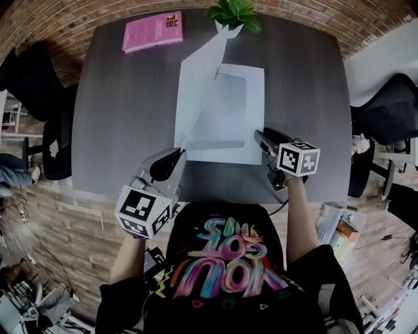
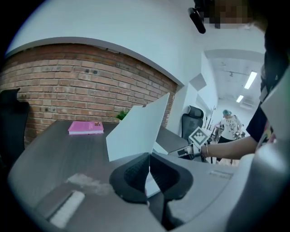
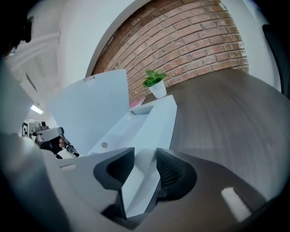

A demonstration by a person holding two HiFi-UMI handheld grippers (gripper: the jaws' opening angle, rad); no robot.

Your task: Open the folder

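A white folder (image 1: 232, 124) lies on the grey table (image 1: 124, 124) in front of me. Its front cover (image 1: 199, 75) stands lifted and tilted up toward the far side. My left gripper (image 1: 171, 160) is shut on the cover's near corner; in the left gripper view a white sliver shows between the closed jaws (image 2: 148, 174) and the cover (image 2: 136, 133) rises ahead. My right gripper (image 1: 261, 138) is at the folder's near right corner. In the right gripper view its jaws (image 3: 145, 170) stand open, with the lower panel's (image 3: 152, 120) edge lying between them.
A pink book (image 1: 153, 31) lies at the table's far left and a small potted plant (image 1: 233, 14) stands at the far edge. Dark office chairs flank the table on the left (image 1: 39, 85) and the right (image 1: 392, 107). The table's near edge runs just under both grippers.
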